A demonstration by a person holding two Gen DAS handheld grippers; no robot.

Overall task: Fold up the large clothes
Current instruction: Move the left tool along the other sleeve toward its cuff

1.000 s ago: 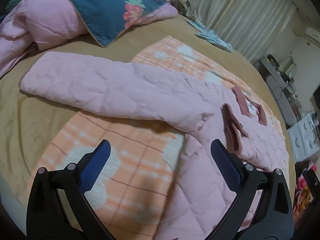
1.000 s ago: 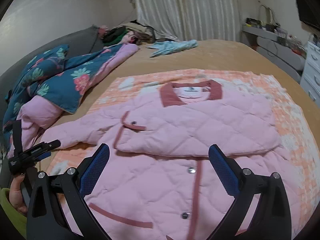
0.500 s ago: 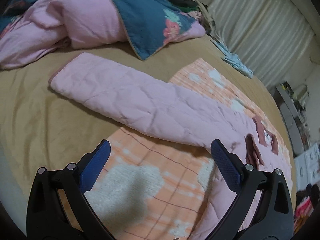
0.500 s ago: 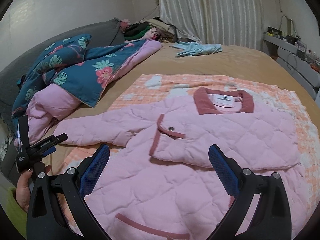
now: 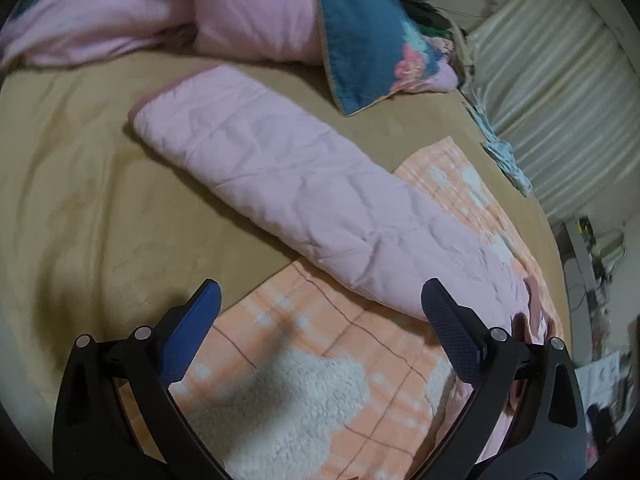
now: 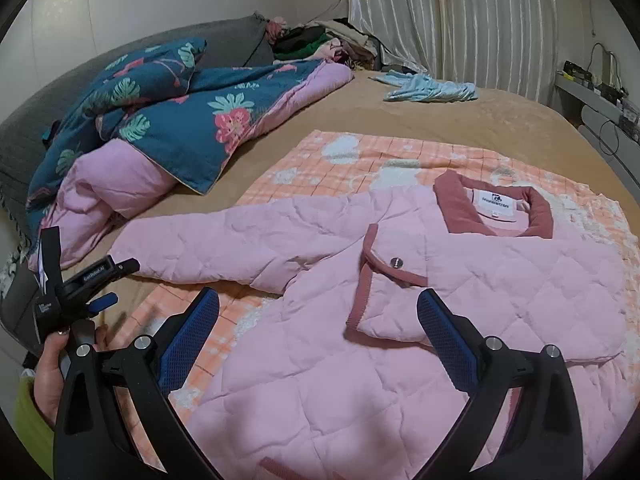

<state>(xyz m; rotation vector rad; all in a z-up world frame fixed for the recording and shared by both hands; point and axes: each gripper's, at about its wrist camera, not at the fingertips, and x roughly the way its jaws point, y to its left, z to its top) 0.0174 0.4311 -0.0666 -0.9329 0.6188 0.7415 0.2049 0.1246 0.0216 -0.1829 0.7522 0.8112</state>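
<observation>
A big pink jacket (image 6: 440,280) lies flat on an orange checked blanket (image 6: 360,156) on the bed (image 6: 460,116). It is puffy, with stitched lines all over. Its dark pink collar (image 6: 452,204) points toward the curtains (image 6: 480,20). One sleeve is folded over the front, and its cuff with a snap button (image 6: 395,262) rests on the chest. The other sleeve (image 5: 288,192) sticks straight out to the side. Its end lies off the blanket, on the brown bed cover.

The left gripper (image 5: 320,324) hangs just above the blanket, near the long sleeve. Its two blue fingers are spread wide and hold nothing. In the right view you can see it at the far left, held in a hand (image 6: 52,364).

The right gripper (image 6: 318,332) hangs over the lower part of the jacket. Its fingers are spread wide too, with nothing between them.

A blue flowery quilt (image 6: 172,112) with a pink underside is bunched up beside the jacket. A light blue cloth (image 6: 432,88) lies farther back, near the curtains. A pile of clothes (image 6: 316,40) sits in the corner.
</observation>
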